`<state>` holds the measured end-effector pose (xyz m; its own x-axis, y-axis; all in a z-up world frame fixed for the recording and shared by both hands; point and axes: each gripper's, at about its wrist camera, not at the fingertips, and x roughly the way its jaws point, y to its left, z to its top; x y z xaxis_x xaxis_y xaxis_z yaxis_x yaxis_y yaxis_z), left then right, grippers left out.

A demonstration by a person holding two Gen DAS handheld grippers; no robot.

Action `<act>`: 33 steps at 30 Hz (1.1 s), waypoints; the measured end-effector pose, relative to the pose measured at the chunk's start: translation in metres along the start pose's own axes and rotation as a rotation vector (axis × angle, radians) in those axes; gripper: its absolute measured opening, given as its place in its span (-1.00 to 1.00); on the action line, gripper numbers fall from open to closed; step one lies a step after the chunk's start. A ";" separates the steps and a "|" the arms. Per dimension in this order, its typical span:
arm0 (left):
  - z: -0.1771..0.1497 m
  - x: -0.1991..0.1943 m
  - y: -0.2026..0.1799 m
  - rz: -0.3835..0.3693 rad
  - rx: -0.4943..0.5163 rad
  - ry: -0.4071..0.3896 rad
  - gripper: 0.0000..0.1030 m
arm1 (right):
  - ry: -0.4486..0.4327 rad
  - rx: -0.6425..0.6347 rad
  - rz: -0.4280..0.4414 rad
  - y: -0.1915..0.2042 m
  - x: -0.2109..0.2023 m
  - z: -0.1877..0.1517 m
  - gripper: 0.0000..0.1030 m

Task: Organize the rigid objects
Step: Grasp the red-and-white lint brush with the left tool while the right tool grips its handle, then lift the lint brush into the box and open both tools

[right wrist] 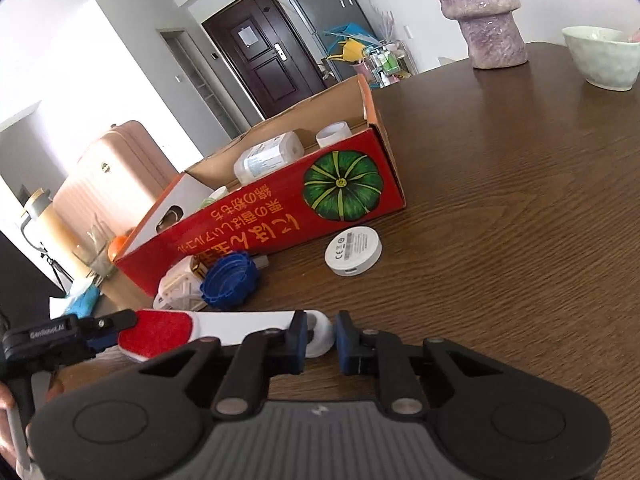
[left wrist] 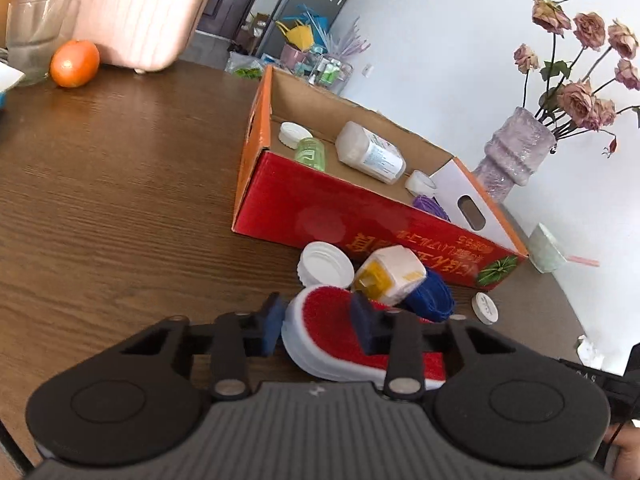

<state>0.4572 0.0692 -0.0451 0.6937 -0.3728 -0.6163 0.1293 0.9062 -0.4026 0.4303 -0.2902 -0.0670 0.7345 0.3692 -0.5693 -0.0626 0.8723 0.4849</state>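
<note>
Left gripper (left wrist: 316,326) pinches the red head of the lint brush (left wrist: 340,332); right gripper (right wrist: 322,338) is clamped on its white handle end (right wrist: 320,336). Brush lies on the wooden table (left wrist: 120,200), just in front of the red cardboard box (left wrist: 340,212). Lift both ends level, clear the blue cap (right wrist: 230,280) and white bottle (left wrist: 390,276), then over the box wall.
</note>
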 end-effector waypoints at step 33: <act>-0.174 -0.230 -0.072 -0.072 -0.068 -0.238 -0.31 | -0.310 -0.240 0.018 0.059 -0.242 -0.107 -0.68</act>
<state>0.1646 0.0551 0.0078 0.8326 -0.3715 -0.4109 0.1421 0.8602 -0.4897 0.1764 -0.2937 0.0289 0.8989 0.3032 -0.3164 -0.2070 0.9302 0.3032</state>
